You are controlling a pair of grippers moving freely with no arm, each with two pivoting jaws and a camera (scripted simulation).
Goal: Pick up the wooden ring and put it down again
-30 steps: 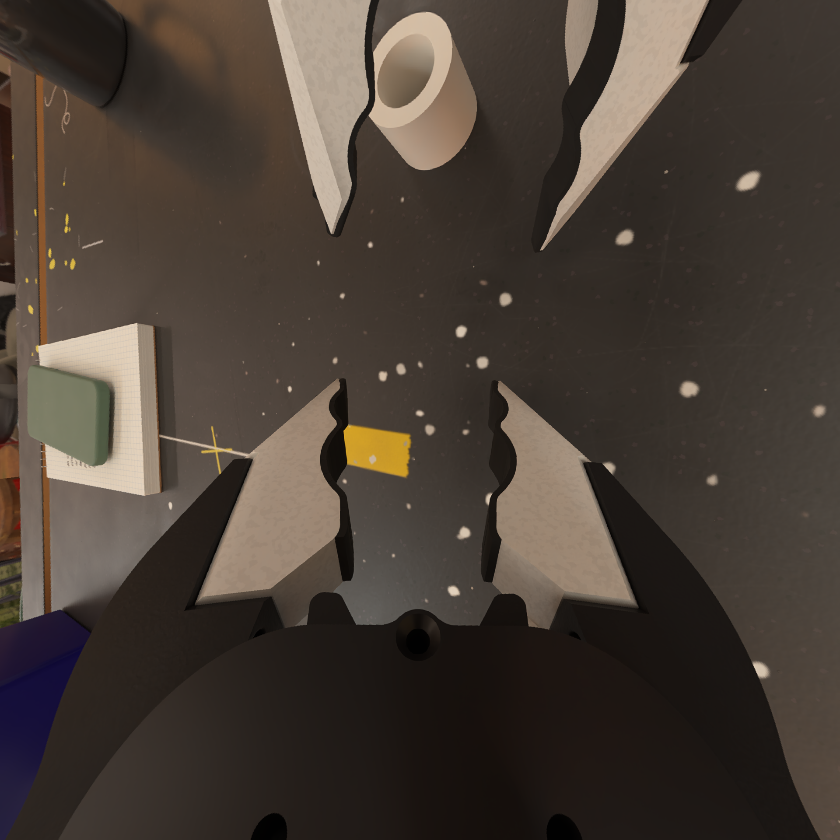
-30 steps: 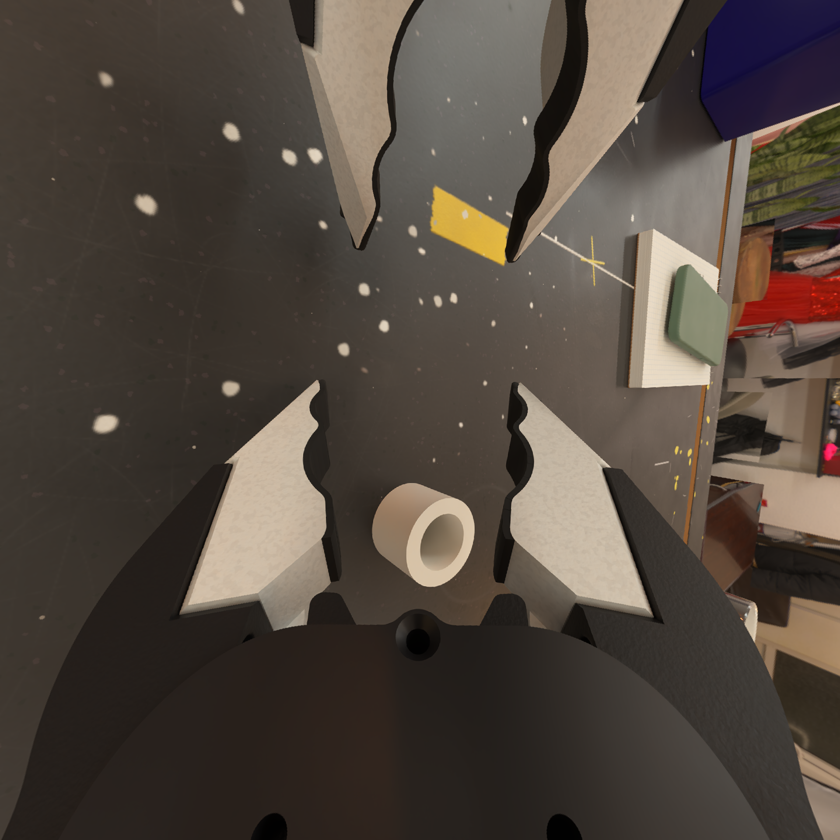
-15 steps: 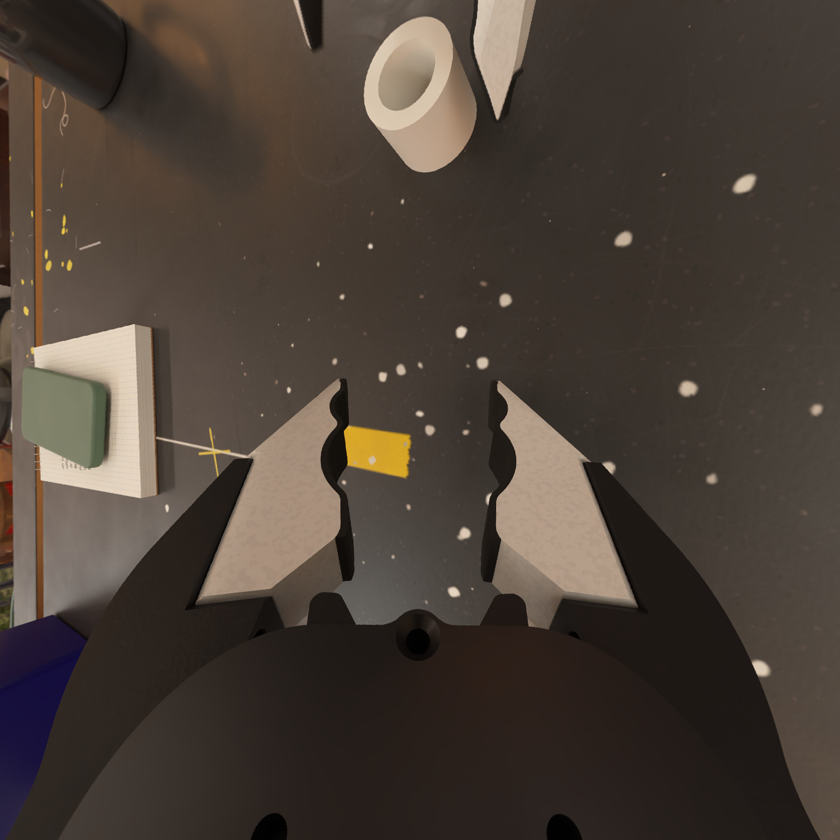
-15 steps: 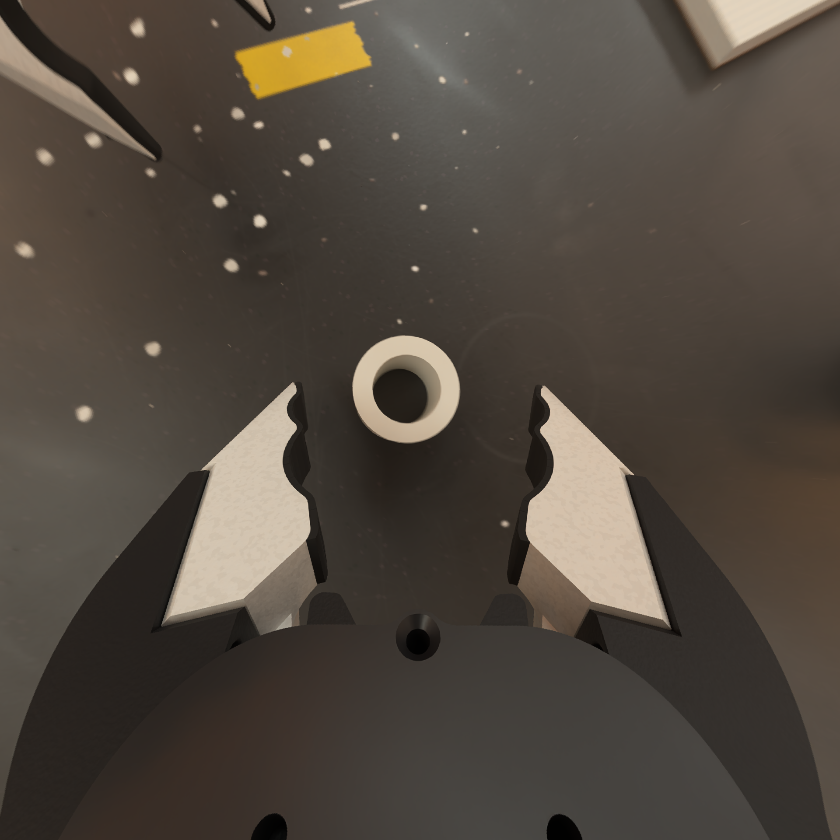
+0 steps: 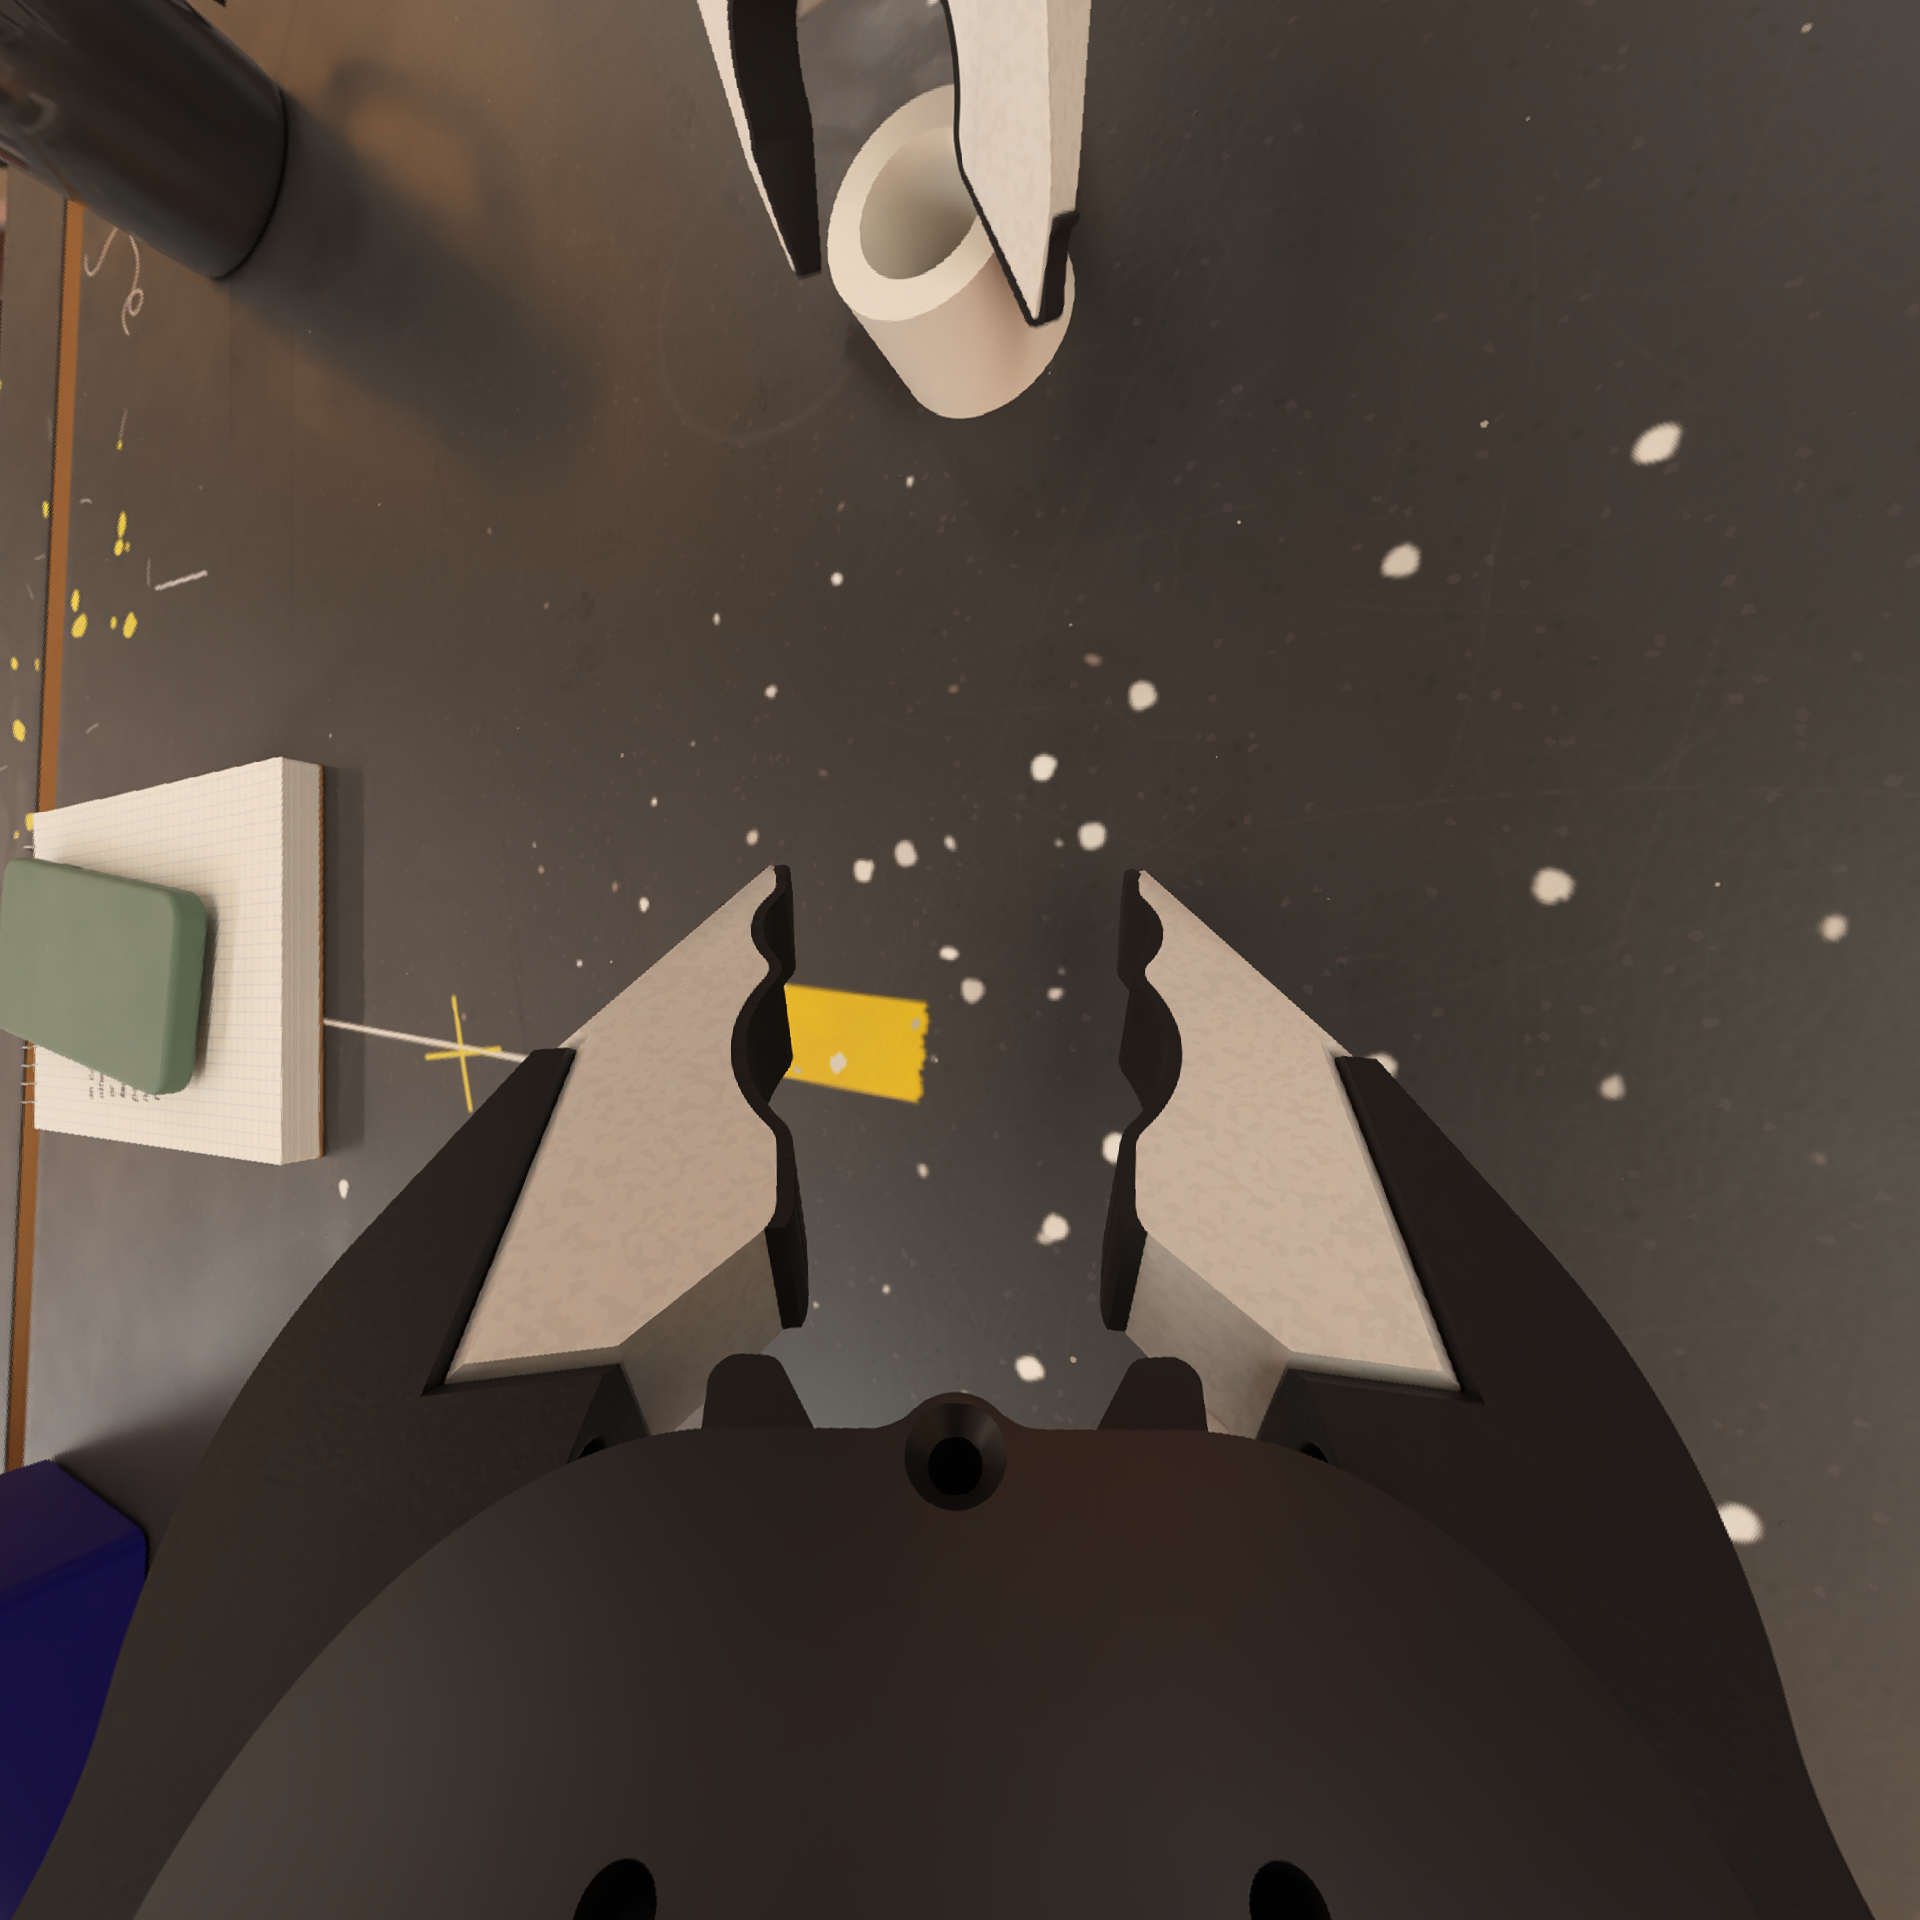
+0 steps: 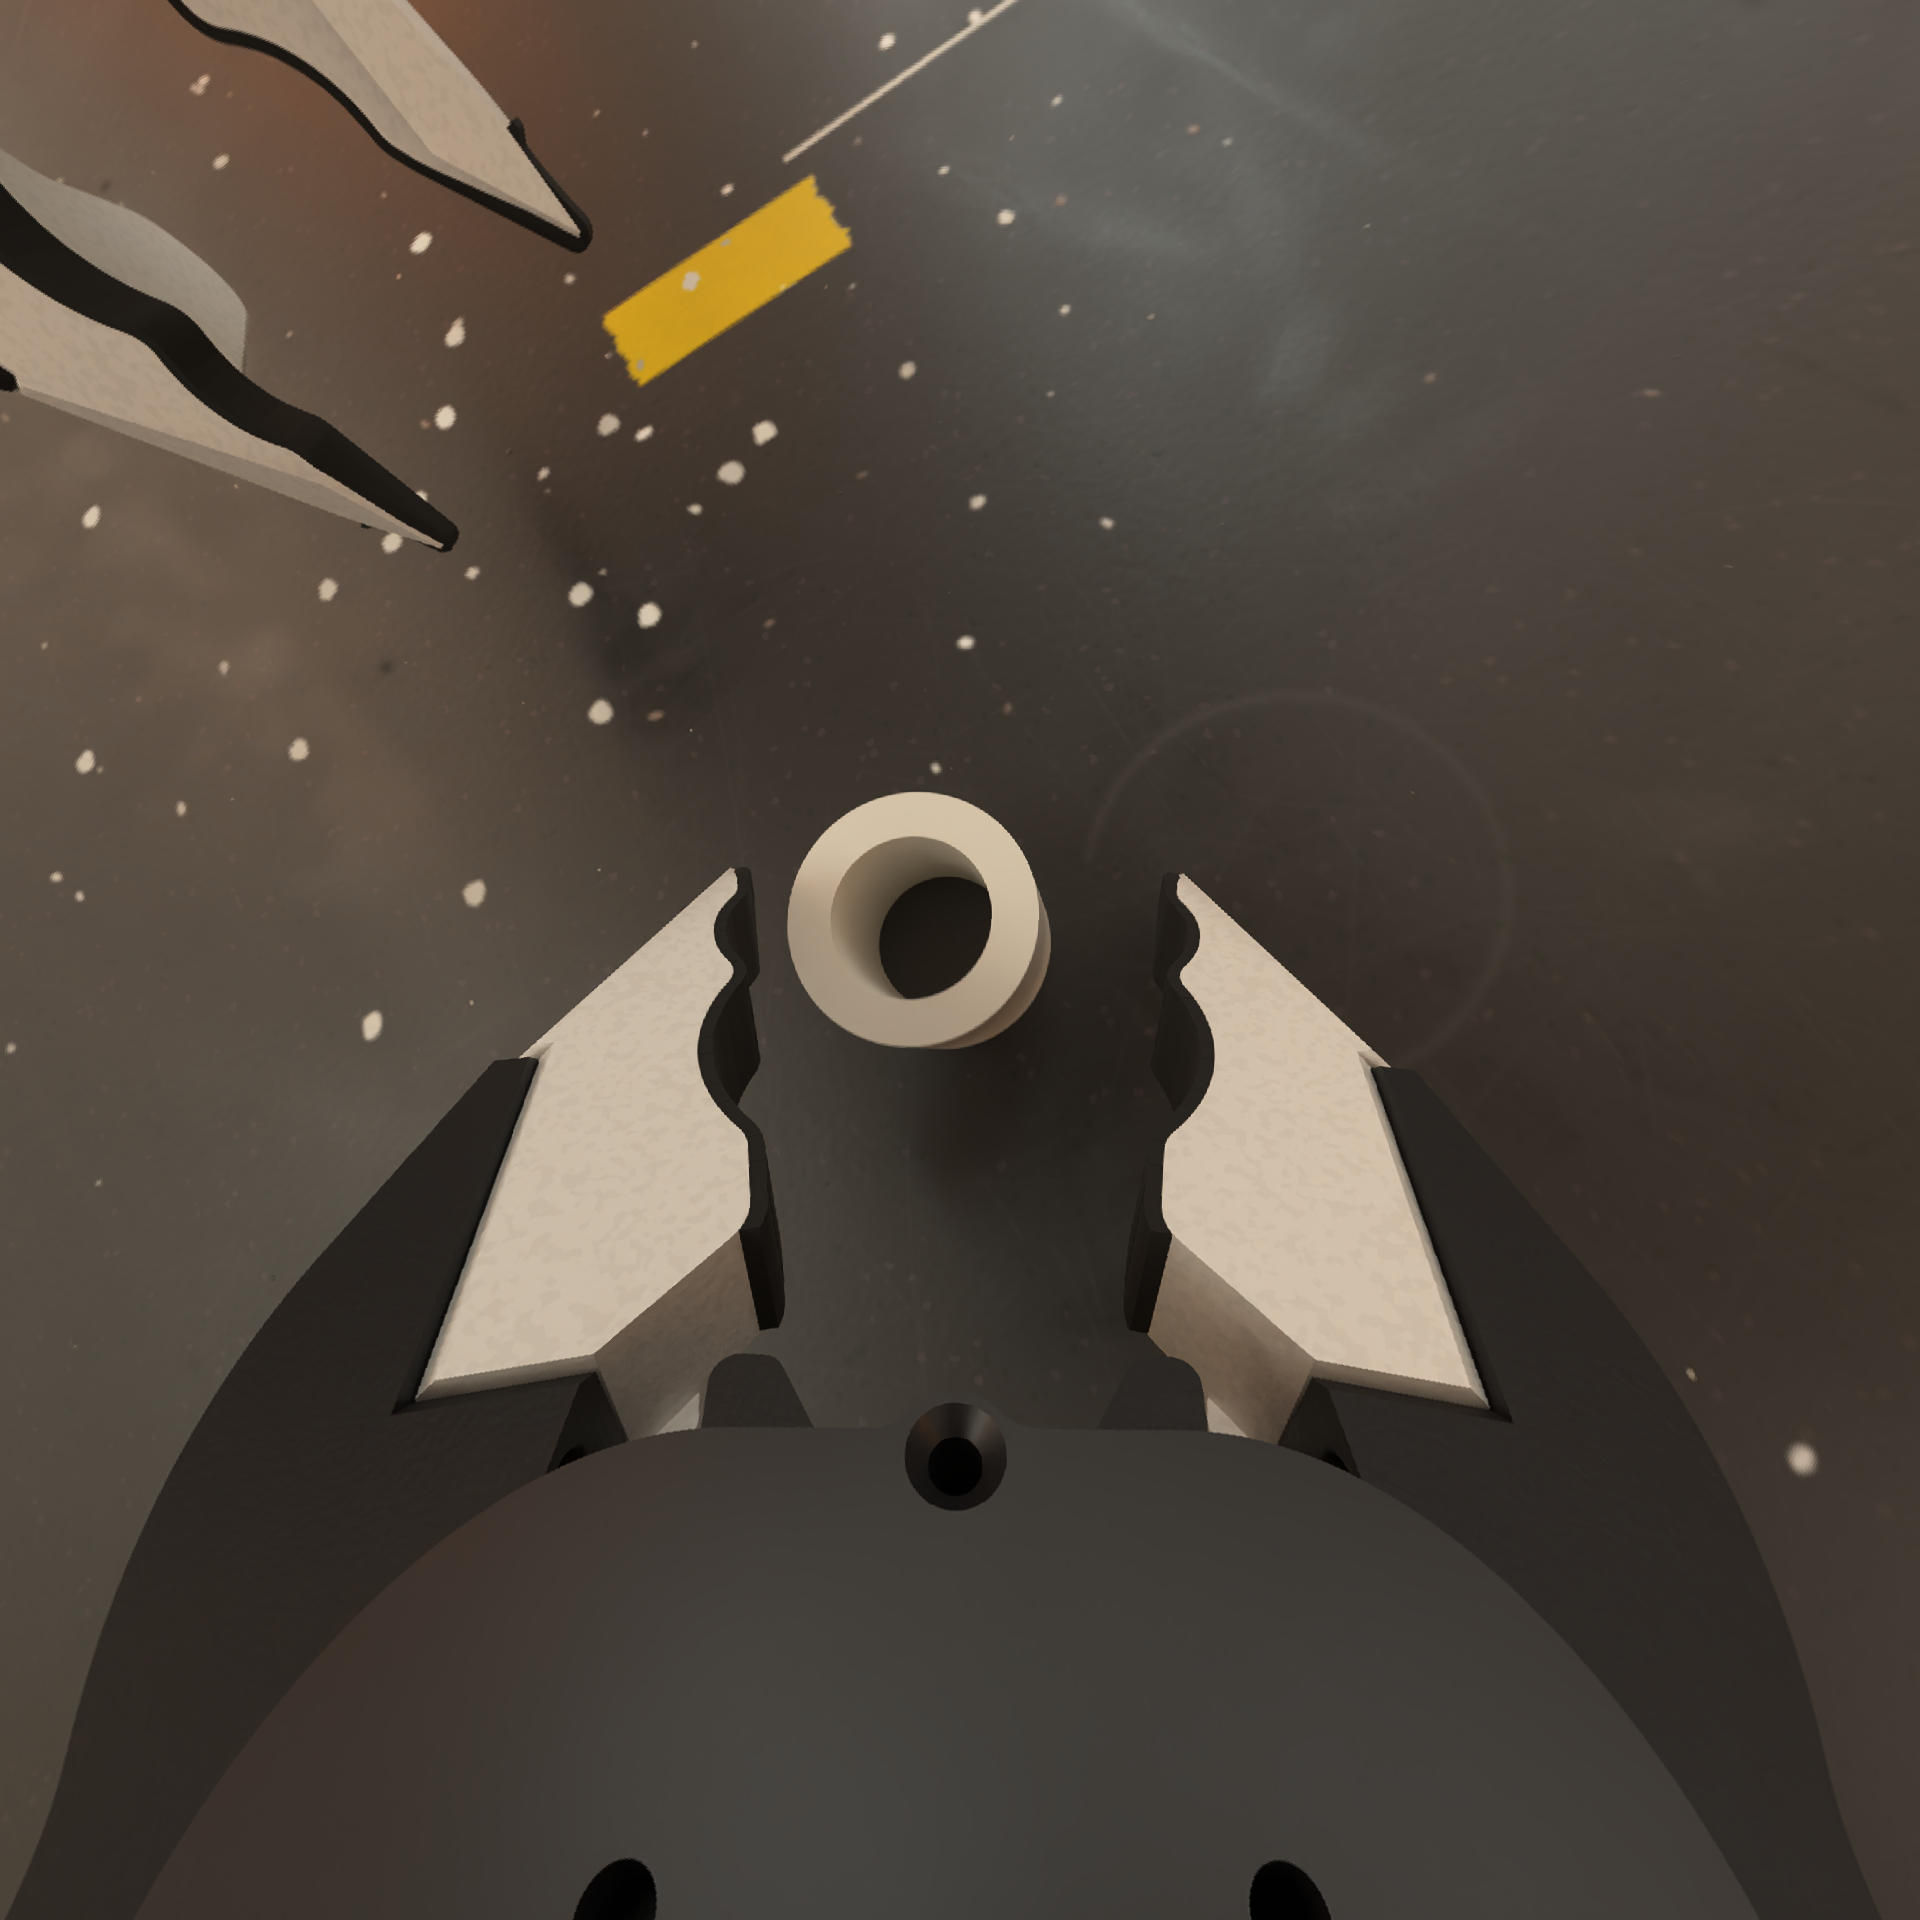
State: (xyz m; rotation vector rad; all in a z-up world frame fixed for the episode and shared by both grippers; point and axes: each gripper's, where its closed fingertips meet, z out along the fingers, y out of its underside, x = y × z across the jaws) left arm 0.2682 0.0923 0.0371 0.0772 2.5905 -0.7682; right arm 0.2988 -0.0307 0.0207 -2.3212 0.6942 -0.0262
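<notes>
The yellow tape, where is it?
The yellow tape lies flat on the dark table, between the left gripper fingers in the left wrist view.

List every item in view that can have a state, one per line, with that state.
wooden ring: upright on the table, between the right gripper's fingers, not clamped.
right gripper: open, around the ring.
left gripper: open, empty, above the yellow tape.
green block: lying on the notepad.
</notes>
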